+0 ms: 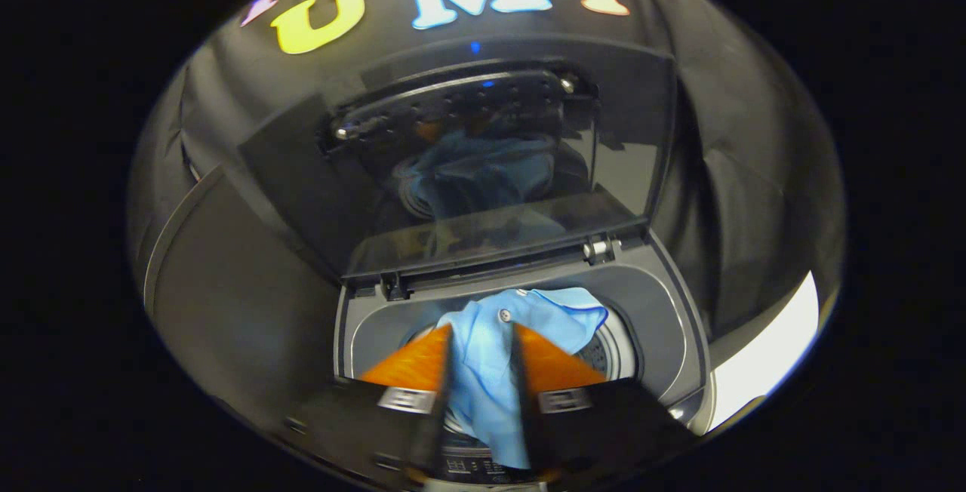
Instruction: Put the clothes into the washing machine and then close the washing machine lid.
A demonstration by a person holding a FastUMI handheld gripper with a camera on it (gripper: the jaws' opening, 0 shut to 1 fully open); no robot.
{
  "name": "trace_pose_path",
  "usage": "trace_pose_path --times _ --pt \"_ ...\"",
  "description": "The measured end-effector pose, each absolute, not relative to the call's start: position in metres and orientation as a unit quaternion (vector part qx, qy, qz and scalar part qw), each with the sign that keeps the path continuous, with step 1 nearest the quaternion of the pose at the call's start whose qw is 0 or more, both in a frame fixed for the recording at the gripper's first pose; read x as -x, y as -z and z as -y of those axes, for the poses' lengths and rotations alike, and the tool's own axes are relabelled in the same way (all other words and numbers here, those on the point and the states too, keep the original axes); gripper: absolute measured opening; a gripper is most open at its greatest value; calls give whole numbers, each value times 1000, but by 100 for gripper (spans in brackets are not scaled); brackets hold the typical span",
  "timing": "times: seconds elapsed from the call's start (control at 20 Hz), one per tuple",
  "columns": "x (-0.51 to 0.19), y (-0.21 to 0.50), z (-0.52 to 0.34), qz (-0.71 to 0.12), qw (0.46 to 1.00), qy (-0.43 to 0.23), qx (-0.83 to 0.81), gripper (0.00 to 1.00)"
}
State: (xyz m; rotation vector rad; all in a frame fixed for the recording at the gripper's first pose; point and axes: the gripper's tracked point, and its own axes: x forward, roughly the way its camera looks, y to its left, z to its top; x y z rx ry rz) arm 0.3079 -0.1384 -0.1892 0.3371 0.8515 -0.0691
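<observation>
A light blue shirt [490, 371] with a small button near its collar hangs bunched between my two fingers, over the mouth of the washing machine's drum [606, 356]. My gripper [483, 328] is shut on the shirt, with the cloth running down between both fingers toward the camera. The top-loading washing machine [668, 311] is dark grey. Its glass lid [619, 145] stands raised beyond the opening and mirrors the blue shirt. The fingers and the cloth hide most of the drum's inside.
The lid's hinges [600, 249] sit along the far rim of the opening. A dark flat panel [226, 303] lies left of the machine. Black cloth wall rises behind. A pale bright strip of floor [770, 356] shows to the right.
</observation>
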Motion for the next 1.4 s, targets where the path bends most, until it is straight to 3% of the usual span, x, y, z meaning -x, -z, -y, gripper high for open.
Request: trace_pose_path --times 0.1,0.15,0.5,1.05,1.4 --pt "-307 183 139 -402 899 40 -169 96" --pt "-310 187 135 -400 901 37 -163 99" --pt "-326 138 134 -354 924 26 -139 99" --pt "-372 3 153 -260 958 23 -121 98" --pt "-401 -11 145 -236 967 14 -98 98"
